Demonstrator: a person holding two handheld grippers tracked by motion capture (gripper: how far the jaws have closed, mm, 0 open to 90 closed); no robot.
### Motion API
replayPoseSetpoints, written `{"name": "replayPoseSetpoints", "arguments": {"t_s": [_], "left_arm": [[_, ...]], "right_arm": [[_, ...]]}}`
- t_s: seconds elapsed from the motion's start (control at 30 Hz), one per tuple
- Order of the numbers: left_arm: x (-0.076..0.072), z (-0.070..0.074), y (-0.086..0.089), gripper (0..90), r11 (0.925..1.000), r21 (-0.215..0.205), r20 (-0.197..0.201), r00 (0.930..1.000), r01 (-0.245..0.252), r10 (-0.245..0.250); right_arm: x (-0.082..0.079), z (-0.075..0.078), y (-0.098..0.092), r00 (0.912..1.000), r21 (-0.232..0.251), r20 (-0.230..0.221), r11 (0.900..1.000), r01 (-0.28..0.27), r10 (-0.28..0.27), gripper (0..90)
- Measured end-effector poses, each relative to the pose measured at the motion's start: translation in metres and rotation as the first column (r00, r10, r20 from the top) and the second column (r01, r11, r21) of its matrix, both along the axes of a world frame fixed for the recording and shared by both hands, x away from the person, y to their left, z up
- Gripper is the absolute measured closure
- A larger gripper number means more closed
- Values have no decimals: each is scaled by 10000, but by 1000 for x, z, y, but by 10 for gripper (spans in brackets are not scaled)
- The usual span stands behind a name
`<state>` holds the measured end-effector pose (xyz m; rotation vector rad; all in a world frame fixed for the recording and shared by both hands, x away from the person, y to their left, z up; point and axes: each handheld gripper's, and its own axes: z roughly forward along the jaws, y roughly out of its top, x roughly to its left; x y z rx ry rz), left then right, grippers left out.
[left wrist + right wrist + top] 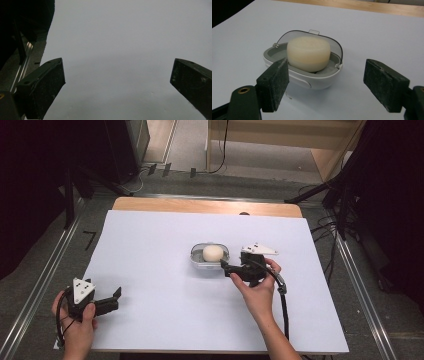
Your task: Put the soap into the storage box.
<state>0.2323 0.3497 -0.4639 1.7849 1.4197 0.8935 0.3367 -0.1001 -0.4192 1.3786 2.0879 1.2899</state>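
A small white case [210, 262] lies at the middle of the white sheet with its clear lid [312, 36] tipped back. A round cream soap bar [212, 252] sits inside it; the right gripper view has the bar [309, 53] close ahead. My right gripper [227, 263] is just right of the case and open. In its own view the right gripper [329, 76] has the case's near end [312, 80] between its two jaws, neither touching it. My left gripper [116, 299] rests open at the sheet's front left. In its own view the left gripper [117, 77] has only bare sheet ahead.
The white sheet [160, 285] covers most of the wooden table [200, 205]. A metal rail [40, 285] runs along the table's left side and another rail [357, 280] along its right. Dark stands and cables lie on the floor beyond.
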Motion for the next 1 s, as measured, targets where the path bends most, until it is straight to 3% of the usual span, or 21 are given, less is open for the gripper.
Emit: {"name": "replayPoseSetpoints", "arguments": {"t_s": [0.33,1.0], "left_arm": [[0,0,0,3,10000,10,-7,10000,8,-8],[0,0,0,3,10000,53,-39,10000,1,-1]], "right_arm": [[-4,-8,-23,9997,164,3,9996,226,-227,195],[-18,-27,-54,9991,16,-267,9994,335,-334,190]]}}
